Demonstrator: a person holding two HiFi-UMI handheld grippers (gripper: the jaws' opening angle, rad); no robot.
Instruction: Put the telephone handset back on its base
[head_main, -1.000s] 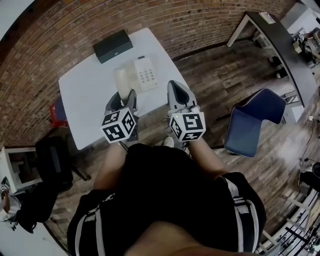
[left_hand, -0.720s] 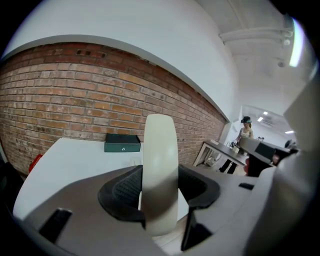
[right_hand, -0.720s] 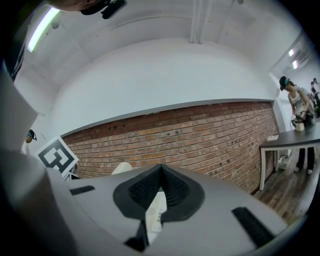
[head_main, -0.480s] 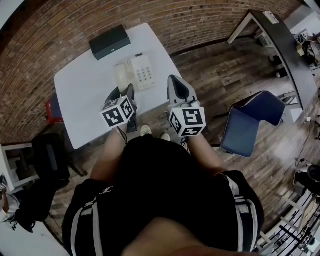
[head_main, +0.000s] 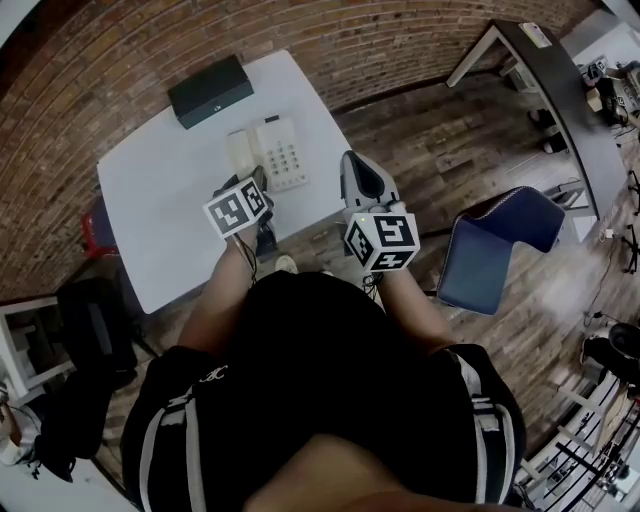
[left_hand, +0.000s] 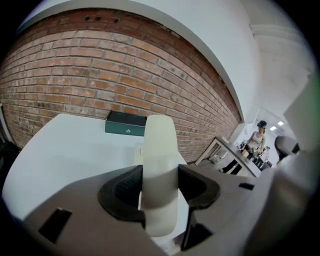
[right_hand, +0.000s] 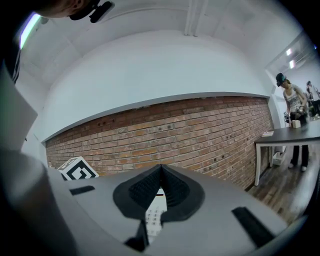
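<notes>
Cream handset (left_hand: 159, 145) pinched in the left tool (left_hand: 160, 174), over the left part of the telephone base (head_main: 283, 156).

The left tool's jaws press on the handset's two sides, and the handset runs lengthwise away from them toward the far brick wall (head_main: 400, 50). From the head view it lines up along the left side of the base, beside the keypad; whether it touches the cradle cannot be told. The right tool (right_hand: 160, 170) is pressed together with nothing in it and hangs just right of the base, past the right edge of the white surface (head_main: 170, 220). A dark green box (head_main: 210, 90) lies at the far side of the surface, apart from the phone. A blue chair (head_main: 495, 250) stands on the wooden floor to the right, and a dark desk (head_main: 570, 90) stands further right.
</notes>
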